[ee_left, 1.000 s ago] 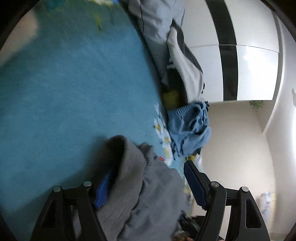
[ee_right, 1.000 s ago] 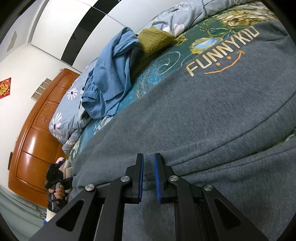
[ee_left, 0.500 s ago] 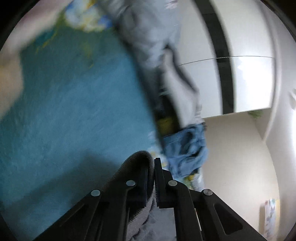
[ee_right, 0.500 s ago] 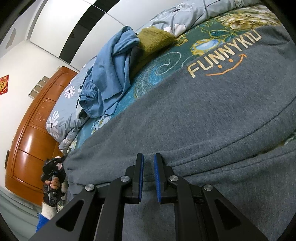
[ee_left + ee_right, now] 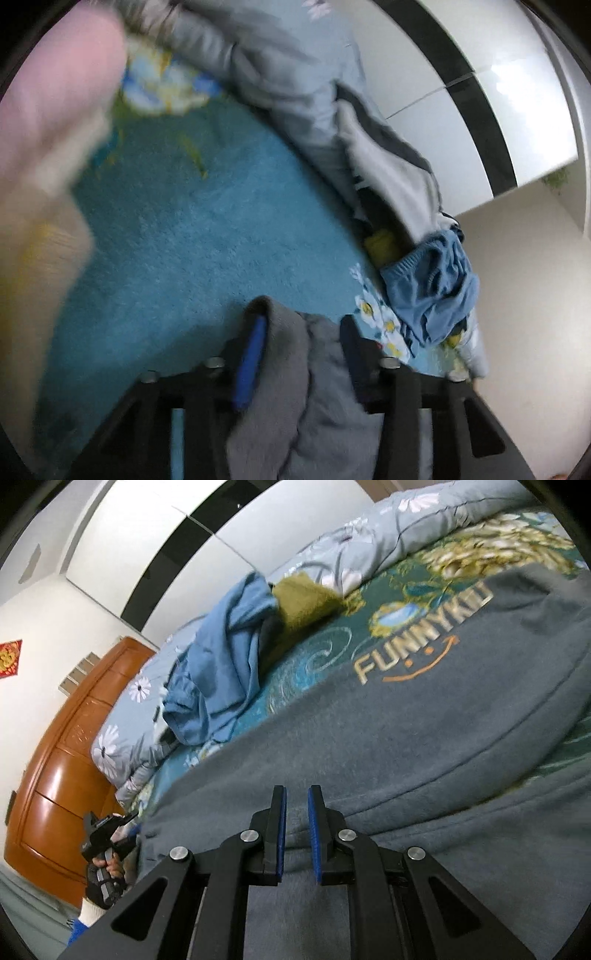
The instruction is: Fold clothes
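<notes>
Where teal blanket (image 5: pixel 192 236) spreads, white wardrobe (image 5: pixel 155 550) behind

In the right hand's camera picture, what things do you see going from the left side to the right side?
Wooden headboard → left gripper, held in a hand low down → blue clothes → olive-green cloth → grey FUNNYKID sweatshirt, with the right gripper resting at its near edge.
</notes>
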